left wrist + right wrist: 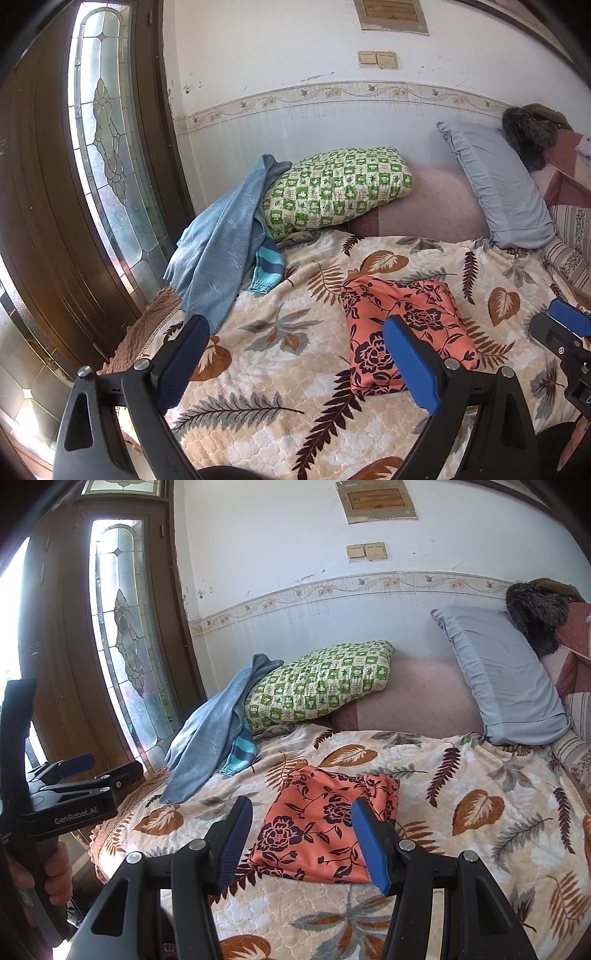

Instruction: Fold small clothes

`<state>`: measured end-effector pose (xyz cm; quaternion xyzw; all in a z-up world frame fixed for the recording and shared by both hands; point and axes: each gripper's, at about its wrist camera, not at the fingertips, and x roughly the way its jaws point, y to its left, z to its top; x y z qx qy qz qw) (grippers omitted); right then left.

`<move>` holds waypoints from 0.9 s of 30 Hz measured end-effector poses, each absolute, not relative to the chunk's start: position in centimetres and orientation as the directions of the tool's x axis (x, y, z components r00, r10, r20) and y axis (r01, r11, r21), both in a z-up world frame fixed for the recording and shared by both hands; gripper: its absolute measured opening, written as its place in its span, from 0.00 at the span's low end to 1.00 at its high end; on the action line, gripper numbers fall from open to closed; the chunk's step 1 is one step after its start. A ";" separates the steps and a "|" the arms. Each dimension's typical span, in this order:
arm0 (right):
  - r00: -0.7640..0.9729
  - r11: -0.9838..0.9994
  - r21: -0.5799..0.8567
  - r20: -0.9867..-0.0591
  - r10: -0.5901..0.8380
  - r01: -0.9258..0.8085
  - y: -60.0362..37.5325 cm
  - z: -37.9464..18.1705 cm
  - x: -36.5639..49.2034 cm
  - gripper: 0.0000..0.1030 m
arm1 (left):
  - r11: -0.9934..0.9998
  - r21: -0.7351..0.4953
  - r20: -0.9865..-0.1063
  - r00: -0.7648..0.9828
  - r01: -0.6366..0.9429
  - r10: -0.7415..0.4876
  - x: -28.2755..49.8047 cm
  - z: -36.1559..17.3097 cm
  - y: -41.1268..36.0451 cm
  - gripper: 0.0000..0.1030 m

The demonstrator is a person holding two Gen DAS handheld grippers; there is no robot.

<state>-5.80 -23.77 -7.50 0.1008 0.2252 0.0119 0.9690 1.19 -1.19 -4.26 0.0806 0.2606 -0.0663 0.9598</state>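
Observation:
A folded orange garment with dark flowers lies flat on the leaf-print blanket; it also shows in the right wrist view. My left gripper is open and empty, held above the blanket just left of the garment. My right gripper is open and empty, hovering over the garment's near edge. A blue cloth with a striped turquoise sleeve hangs off the green pillow at the back left; it also shows in the right wrist view.
A grey pillow leans on the wall at the back right, with a dark furry thing above it. A brown door with a glass panel stands left of the bed. The other gripper shows at each view's edge.

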 end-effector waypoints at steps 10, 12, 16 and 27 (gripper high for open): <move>0.894 0.980 0.197 -0.443 0.063 0.028 -23.8 -7.8 -5.7 0.57 | 0.976 0.081 -0.527 0.840 0.204 -0.132 1.1 -4.4 -1.1 0.92; 0.893 0.982 0.189 -0.446 0.059 0.029 -23.7 -7.9 -5.7 0.57 | 0.976 0.074 -0.532 0.836 0.206 -0.136 1.1 -4.5 -1.1 0.92; 0.891 0.982 0.187 -0.450 0.060 0.028 -23.7 -8.1 -5.7 0.57 | 0.975 0.069 -0.536 0.832 0.211 -0.141 1.0 -4.7 -1.2 0.92; 0.888 0.983 0.181 -0.454 0.067 0.019 -23.4 -8.2 -5.5 0.57 | 0.970 0.050 -0.548 0.819 0.237 -0.171 1.2 -4.9 -1.2 0.92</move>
